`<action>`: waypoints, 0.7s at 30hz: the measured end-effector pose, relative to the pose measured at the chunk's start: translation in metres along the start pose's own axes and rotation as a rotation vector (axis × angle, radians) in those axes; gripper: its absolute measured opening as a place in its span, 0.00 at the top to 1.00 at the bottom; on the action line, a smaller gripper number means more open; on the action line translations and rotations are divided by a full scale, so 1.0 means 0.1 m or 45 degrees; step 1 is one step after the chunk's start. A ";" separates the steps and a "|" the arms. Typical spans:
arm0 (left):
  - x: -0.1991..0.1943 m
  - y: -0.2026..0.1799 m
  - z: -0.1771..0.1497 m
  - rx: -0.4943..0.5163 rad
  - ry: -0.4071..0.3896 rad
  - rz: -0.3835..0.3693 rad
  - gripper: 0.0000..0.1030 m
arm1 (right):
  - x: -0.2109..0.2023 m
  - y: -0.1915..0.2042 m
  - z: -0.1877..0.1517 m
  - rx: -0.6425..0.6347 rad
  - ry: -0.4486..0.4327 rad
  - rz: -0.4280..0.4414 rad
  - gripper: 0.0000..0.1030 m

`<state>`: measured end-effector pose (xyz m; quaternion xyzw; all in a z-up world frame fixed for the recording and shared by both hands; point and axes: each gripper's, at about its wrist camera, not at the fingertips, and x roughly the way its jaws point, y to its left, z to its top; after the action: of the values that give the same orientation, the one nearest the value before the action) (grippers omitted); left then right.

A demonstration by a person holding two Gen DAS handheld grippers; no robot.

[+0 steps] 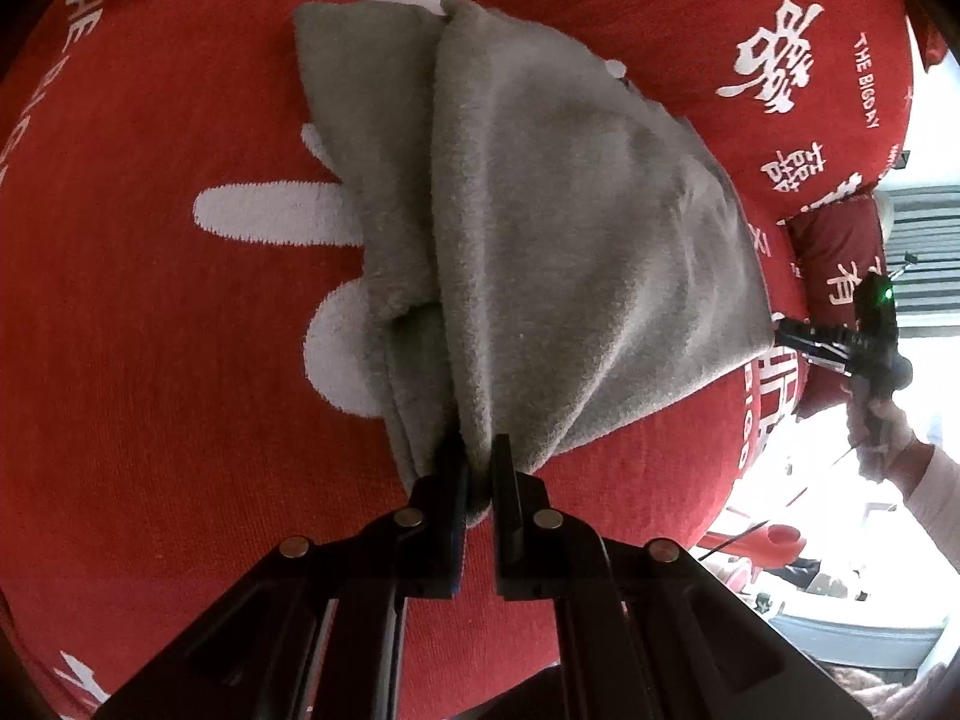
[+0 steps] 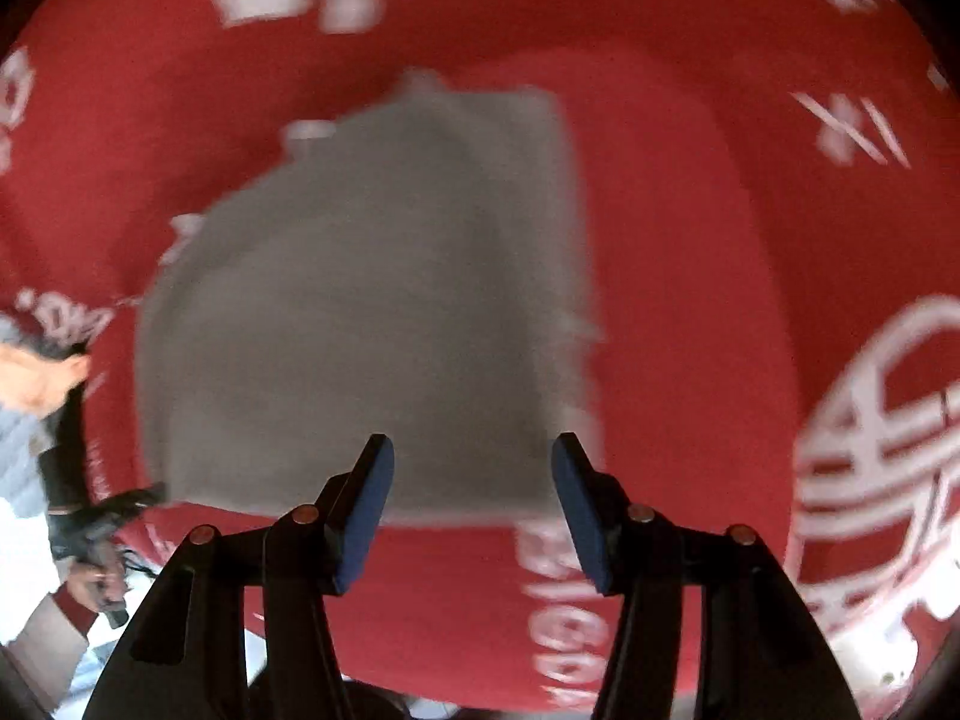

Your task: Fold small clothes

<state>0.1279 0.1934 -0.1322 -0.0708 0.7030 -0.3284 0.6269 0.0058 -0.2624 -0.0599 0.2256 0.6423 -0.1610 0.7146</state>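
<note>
Left wrist view: the left gripper (image 1: 478,462) is clamped on a bunched corner of the grey fleece garment (image 1: 540,210), with the pinch at roughly 6 o'clock of the cloth. From that point the garment fans out toward 12 o'clock across the red patterned cover (image 1: 150,360). A folded layer ridge runs from the pinch up to 12 o'clock, dividing a narrower panel at 9 o'clock from a broader panel at 3 o'clock. At 3 o'clock in this view, the right gripper (image 1: 798,339) sits at the garment's far edge, held in a hand (image 1: 882,420). Right wrist view: the right gripper (image 2: 473,468) points down over the garment (image 2: 360,312), its jaws standing apart with nothing between the pads. This view is motion-blurred, so whether the tips touch the cloth cannot be determined. The left-hand tool (image 2: 102,516) appears at 8 o'clock. Handling assessment: the fleece is judged soft, light and limp, with a napped surface that should resist slipping in the pads. It will sag and drag rather than hold shape. Recommended hold: pinch all layers at a corner or hem, not the centre.
</note>
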 end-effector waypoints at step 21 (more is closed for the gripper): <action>-0.04 0.07 -0.08 -0.083 -0.048 0.137 0.94 | 0.28 -0.14 0.05 -0.314 0.139 -0.036 0.95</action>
<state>0.1230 0.2035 -0.1327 -0.0593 0.7042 -0.2698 0.6541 0.0059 -0.2751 -0.0891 0.1353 0.6982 -0.0785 0.6986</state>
